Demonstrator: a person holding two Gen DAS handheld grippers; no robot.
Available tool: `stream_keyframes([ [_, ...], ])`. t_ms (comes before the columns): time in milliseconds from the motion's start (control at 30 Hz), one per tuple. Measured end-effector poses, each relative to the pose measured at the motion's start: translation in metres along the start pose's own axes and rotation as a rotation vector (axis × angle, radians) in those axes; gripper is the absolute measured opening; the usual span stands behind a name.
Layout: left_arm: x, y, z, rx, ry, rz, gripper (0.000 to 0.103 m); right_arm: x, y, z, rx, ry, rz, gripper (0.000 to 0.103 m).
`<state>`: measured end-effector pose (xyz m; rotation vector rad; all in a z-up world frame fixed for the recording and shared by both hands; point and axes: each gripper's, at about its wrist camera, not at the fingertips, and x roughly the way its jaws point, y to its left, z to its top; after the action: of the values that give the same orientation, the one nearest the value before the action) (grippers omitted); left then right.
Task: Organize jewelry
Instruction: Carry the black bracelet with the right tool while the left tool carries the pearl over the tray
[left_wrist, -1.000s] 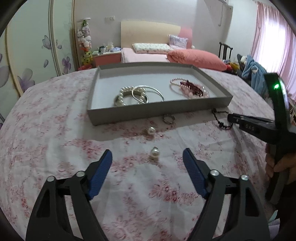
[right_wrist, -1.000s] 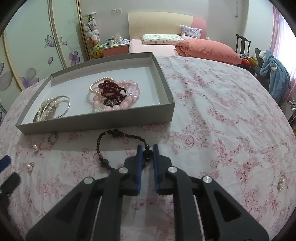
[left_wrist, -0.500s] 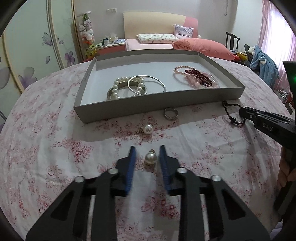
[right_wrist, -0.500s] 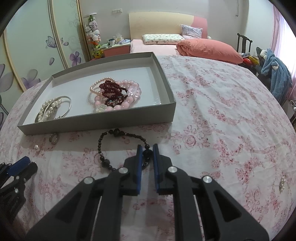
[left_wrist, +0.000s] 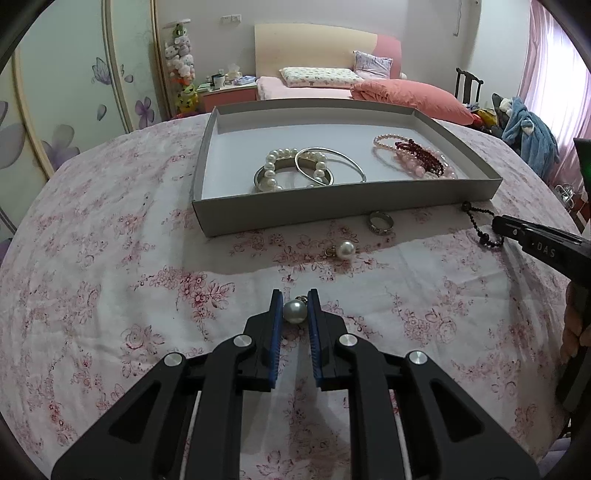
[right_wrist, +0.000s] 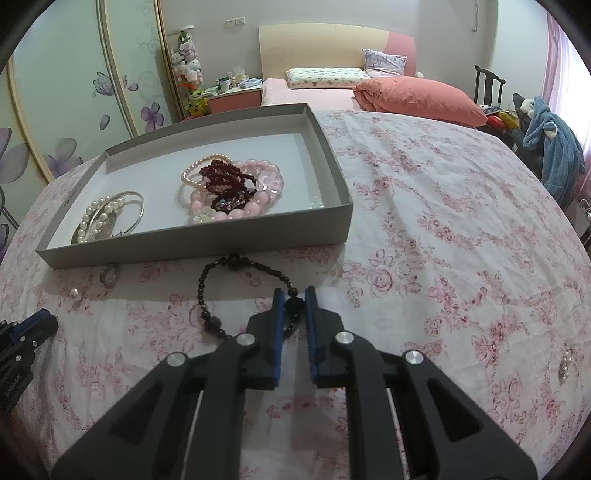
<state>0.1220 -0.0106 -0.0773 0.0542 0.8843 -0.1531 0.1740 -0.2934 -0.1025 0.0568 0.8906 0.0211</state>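
Observation:
My left gripper is shut on a pearl earring on the floral cloth. A second pearl earring and a silver ring lie just in front of the grey tray. The tray holds a pearl bracelet, silver bangles and pink and dark red bead bracelets. My right gripper is shut on a black bead bracelet that lies on the cloth before the tray. The right gripper also shows in the left wrist view.
The table is covered by a pink floral cloth. A small pearl piece lies far right on the cloth. A bed, a chair with a blue garment and wardrobe doors stand behind the table.
My left gripper moved forward and closed from wide open onto the near pearl earring. My right gripper stayed shut on the black bracelet and barely moved.

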Motion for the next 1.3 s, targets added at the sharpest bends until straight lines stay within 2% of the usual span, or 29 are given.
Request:
stream_keyframes([
  [867, 0.001, 0.001, 0.0, -0.013, -0.001, -0.015, 0.015, -0.001, 0.002, 0.001, 0.015, -0.001, 0.021, 0.012],
  [1067, -0.001, 0.004, 0.0, -0.029, -0.003, -0.013, 0.014, -0.007, -0.003, -0.001, 0.056, -0.022, 0.088, 0.012],
  [1300, -0.017, 0.016, 0.0, -0.073, -0.048, -0.01, 0.014, -0.045, 0.009, -0.001, 0.053, -0.151, 0.2, 0.011],
])
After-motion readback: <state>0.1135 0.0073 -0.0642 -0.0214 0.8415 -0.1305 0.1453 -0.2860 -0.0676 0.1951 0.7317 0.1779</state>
